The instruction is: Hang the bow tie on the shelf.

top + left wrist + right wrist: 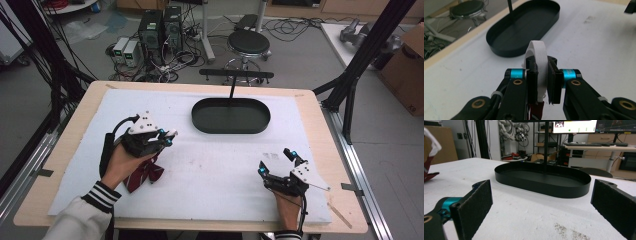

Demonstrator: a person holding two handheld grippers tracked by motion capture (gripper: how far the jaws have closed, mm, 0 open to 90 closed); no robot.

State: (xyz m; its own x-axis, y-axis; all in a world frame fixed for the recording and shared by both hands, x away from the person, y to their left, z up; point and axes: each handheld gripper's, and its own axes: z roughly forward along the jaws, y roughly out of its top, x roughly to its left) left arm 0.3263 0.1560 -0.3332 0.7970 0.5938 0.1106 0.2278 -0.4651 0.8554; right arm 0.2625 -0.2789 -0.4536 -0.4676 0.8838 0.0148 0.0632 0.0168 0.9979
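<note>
The white strap (539, 65) is pinched between the 2 black jaws of my left gripper (541, 82), its loop arching up above the pads. Under it hangs the dark red bow tie (145, 174) that it belongs to, which in the high view shows just below my left hand (122, 162), over the white mat (210, 170) on the left side of the table. A scrap of the red cloth also peeks out between the jaws in the left gripper view. The black oval tray (231, 116) sits ahead of me, toward the far edge of the mat, well apart from the tie. My right gripper (276, 162) rests low on the mat at the near right, jaws spread wide with nothing between them, facing the tray.
</note>
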